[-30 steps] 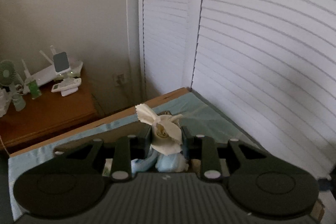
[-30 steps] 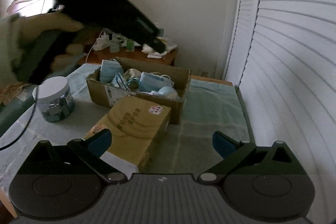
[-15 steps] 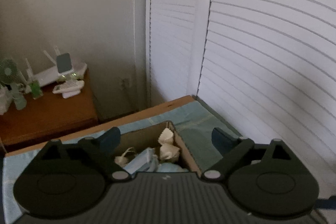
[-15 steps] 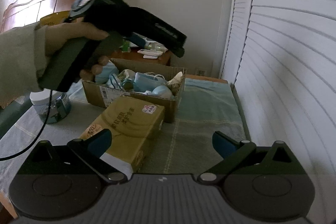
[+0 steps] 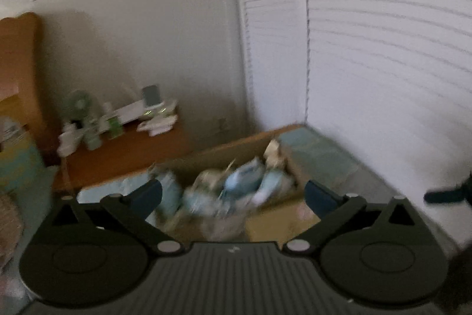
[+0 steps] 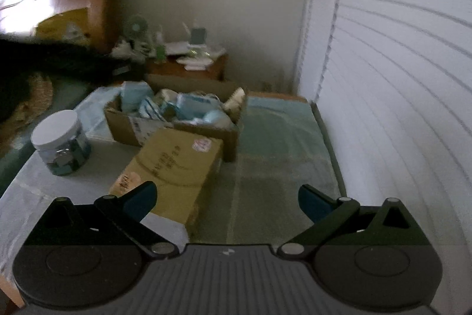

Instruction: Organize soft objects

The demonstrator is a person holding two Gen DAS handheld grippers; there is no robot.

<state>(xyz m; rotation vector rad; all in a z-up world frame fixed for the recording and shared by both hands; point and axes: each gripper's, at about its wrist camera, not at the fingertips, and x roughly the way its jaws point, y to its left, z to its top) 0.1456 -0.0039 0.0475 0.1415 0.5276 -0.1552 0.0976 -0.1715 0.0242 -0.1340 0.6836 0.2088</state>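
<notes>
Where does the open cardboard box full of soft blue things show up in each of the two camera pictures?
Left wrist view: the box sits low in the middle, blurred, just past the claw's fingers.
Right wrist view: the box sits at mid-height, left of the middle, behind a closed yellow carton.
Shared landmark: the wooden nightstand behind the box.

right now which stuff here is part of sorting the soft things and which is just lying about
Part of the job:
- open cardboard box
- soft blue and white items piled inside it

Just lying about:
- white-lidded jar
- closed yellow-brown carton
- small fan and clutter on the wooden nightstand
</notes>
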